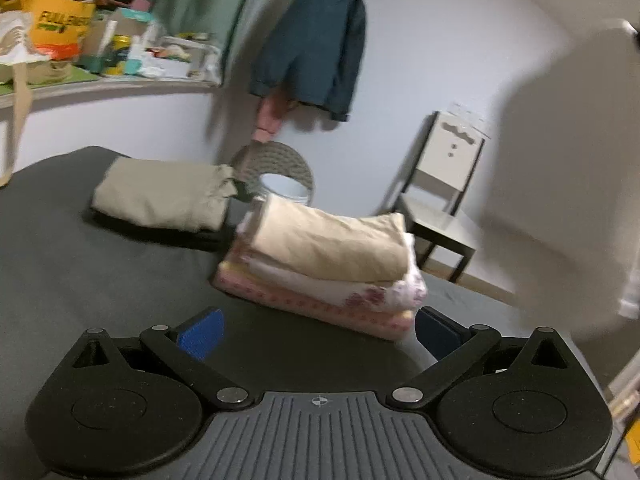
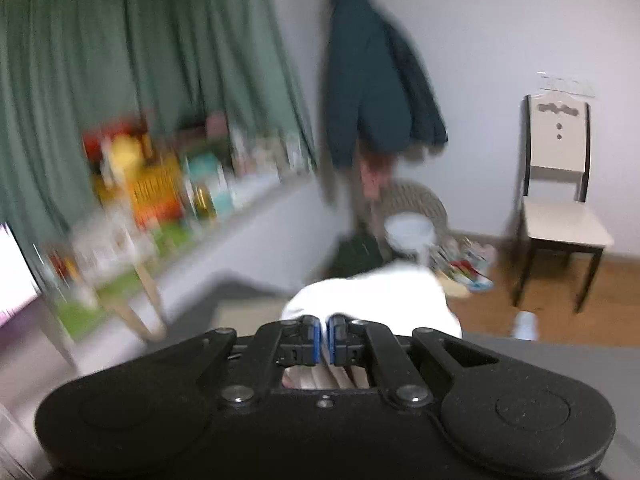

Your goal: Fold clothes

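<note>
While my left fingers (image 1: 316,330) spread wide before the folded stack (image 1: 320,264) on the bed (image 1: 100,280), my right fingers (image 2: 324,338) pinch a white garment (image 2: 372,296).

Before you, a stack of folded clothes (image 1: 320,264) on the bed (image 1: 100,280), another folded garment (image 1: 160,194) behind-left, chair (image 1: 444,196) beyond right.

A stack of folded beige, white and pink garments (image 1: 320,268) is seen on the dark grey bed cover (image 1: 100,272), just beyond the wide-spread left gripper (image 1: 320,330). A folded khaki garment (image 1: 160,194) lies farther left. A wooden chair (image 1: 444,192) is placed far right.
</note>
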Action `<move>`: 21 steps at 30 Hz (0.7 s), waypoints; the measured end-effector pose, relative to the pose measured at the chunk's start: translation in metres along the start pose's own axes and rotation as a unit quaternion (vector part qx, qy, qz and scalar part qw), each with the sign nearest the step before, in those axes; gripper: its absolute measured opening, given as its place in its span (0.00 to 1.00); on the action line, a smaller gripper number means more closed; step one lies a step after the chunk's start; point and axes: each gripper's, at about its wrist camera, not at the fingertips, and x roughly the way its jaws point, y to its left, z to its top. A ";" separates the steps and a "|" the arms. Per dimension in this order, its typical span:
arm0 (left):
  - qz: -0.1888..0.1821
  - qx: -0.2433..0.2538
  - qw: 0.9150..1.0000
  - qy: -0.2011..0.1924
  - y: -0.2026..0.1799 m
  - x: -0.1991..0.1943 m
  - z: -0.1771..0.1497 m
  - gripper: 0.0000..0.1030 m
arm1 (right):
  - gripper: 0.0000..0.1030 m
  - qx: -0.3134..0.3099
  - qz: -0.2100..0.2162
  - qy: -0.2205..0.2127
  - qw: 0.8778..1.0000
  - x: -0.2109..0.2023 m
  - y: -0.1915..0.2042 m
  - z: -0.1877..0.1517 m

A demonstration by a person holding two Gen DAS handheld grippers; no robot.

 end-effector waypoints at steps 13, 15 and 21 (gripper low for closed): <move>-0.105 0.165 0.980 0.024 -0.090 -0.006 -0.051 0.99 | 0.05 0.165 -0.224 0.275 0.920 0.007 -0.224 -0.264; -0.132 0.195 0.971 0.036 -0.104 -0.010 -0.064 0.99 | 0.05 0.197 -0.181 0.251 0.930 -0.003 -0.230 -0.265; -0.237 0.219 0.943 0.081 -0.144 -0.022 -0.088 0.99 | 0.03 0.263 0.017 0.112 0.958 -0.048 -0.219 -0.197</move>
